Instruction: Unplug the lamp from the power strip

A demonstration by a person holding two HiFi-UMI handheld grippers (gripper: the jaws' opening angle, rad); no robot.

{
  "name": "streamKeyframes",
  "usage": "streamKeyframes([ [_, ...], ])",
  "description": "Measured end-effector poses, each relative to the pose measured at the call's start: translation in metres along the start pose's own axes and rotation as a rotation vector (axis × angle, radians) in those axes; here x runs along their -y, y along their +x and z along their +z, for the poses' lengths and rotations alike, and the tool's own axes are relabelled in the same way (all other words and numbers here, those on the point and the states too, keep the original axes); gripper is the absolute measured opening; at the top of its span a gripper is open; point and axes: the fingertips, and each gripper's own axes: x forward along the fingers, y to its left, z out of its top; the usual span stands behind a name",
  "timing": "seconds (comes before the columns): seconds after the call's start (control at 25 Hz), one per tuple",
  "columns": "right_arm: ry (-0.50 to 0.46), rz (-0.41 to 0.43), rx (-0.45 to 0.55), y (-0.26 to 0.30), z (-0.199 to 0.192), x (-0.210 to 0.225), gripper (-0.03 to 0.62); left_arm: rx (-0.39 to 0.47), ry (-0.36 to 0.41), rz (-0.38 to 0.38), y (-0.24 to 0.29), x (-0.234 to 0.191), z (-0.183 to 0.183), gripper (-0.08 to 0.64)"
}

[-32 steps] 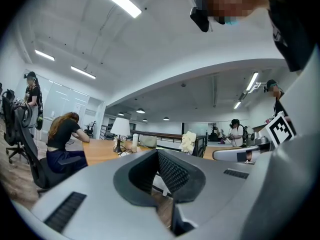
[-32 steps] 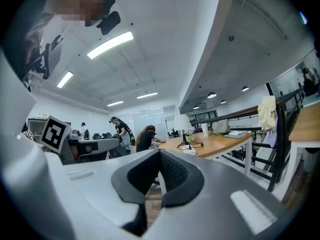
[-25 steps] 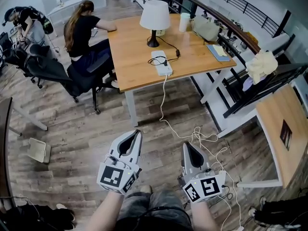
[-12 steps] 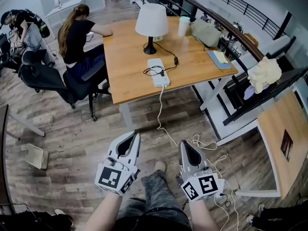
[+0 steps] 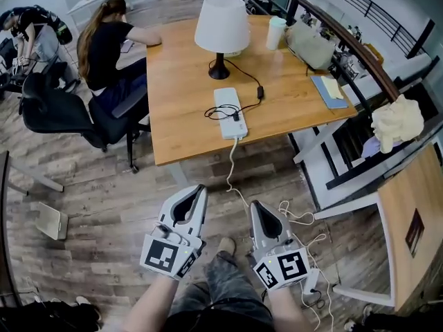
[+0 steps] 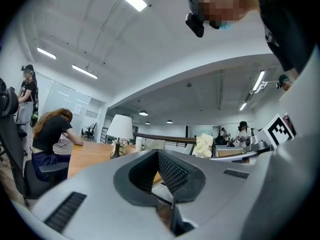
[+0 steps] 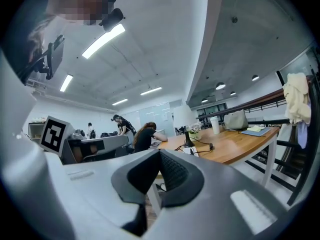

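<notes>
A white-shaded lamp [image 5: 221, 25] on a black base stands on the wooden table [image 5: 180, 81]. Its black cord runs to a white power strip [image 5: 229, 112] lying near the table's front edge, where a plug sits in the strip. Both grippers hang low over the floor, well short of the table. My left gripper [image 5: 199, 189] is shut with nothing in it, and so is my right gripper [image 5: 253, 205]. The left gripper view shows the lamp [image 6: 120, 128] far beyond the shut left gripper [image 6: 157, 153]. In the right gripper view, lamp [image 7: 184, 120] and strip [image 7: 190, 150] lie beyond the shut right gripper [image 7: 159, 152].
A person [image 5: 104, 43] sits at the table's left side on a black chair [image 5: 59, 109]. A cup [image 5: 277, 32], a bag [image 5: 309, 44] and a notebook [image 5: 329, 90] lie at the right end. The strip's white cable [image 5: 232, 166] drops to loose cables [image 5: 299, 217] on the floor.
The table, lamp and power strip have come nearer and lower in the head view. Both grippers stay shut and held low in front of me.
</notes>
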Motion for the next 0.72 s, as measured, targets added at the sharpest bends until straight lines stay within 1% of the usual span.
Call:
streamKeyframes([
  [0.08,0.005,0.013,-0.018,0.009,-0.004,0.006,0.006,-0.015,-0.006,0.012,0.01,-0.005,-0.006,-0.003],
  [0.32,-0.012,0.047,-0.034,0.049,0.003,0.042,0.006,-0.016,-0.026,0.037,0.06,-0.02,-0.009,-0.003],
  [0.56,-0.022,0.084,-0.053,0.078,0.002,0.06,0.006,-0.009,-0.041,0.056,0.09,-0.03,-0.018,-0.003],
  [0.72,-0.031,0.111,-0.064,0.093,-0.003,0.067,0.006,-0.003,-0.035,0.061,0.102,-0.034,-0.027,-0.003],
])
